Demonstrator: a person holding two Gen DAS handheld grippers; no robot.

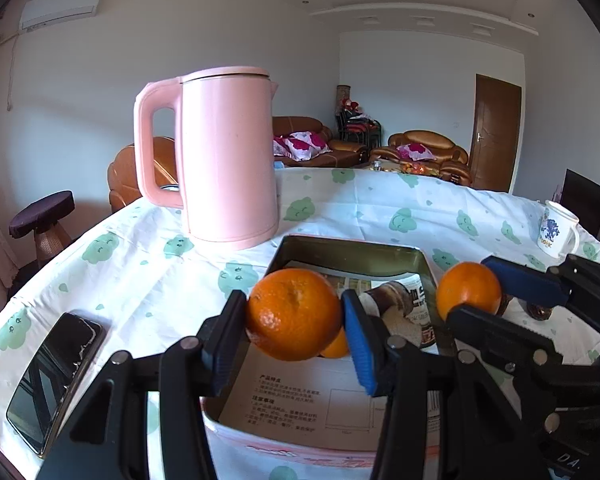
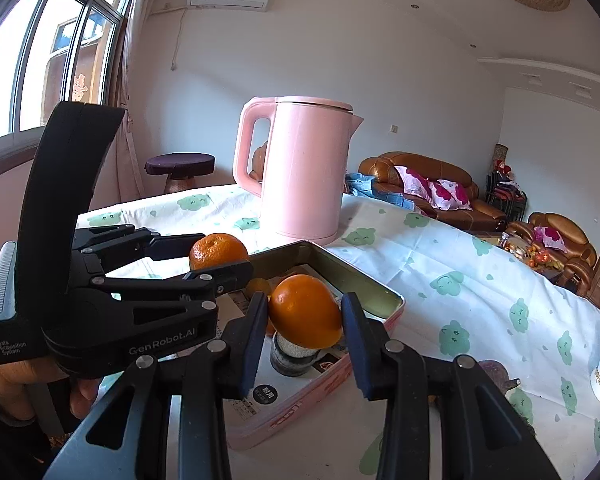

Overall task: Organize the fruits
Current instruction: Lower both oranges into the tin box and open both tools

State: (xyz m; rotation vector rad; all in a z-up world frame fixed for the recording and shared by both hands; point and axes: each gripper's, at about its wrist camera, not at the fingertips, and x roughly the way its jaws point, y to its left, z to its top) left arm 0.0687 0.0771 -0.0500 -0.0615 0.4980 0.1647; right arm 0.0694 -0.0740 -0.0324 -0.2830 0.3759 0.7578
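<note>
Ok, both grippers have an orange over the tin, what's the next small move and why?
Probably lower the left gripper a little and open it. Its orange hangs above the open tin, over a smaller orange lying inside. The right gripper grips its own orange close by, so one at a time seems safer.

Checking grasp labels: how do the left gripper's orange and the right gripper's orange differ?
Skin: the left gripper's orange looks dimpled, with pale scuffs low on one side; the right gripper's orange looks smoother and glossier.
Shape: the left one looks round, the right one more oval.
Position: the left one hangs over the tin box's paper lining, the right one above a dark-rimmed jar.
Shared: both orange, both clamped between the fingers above the box.
</note>
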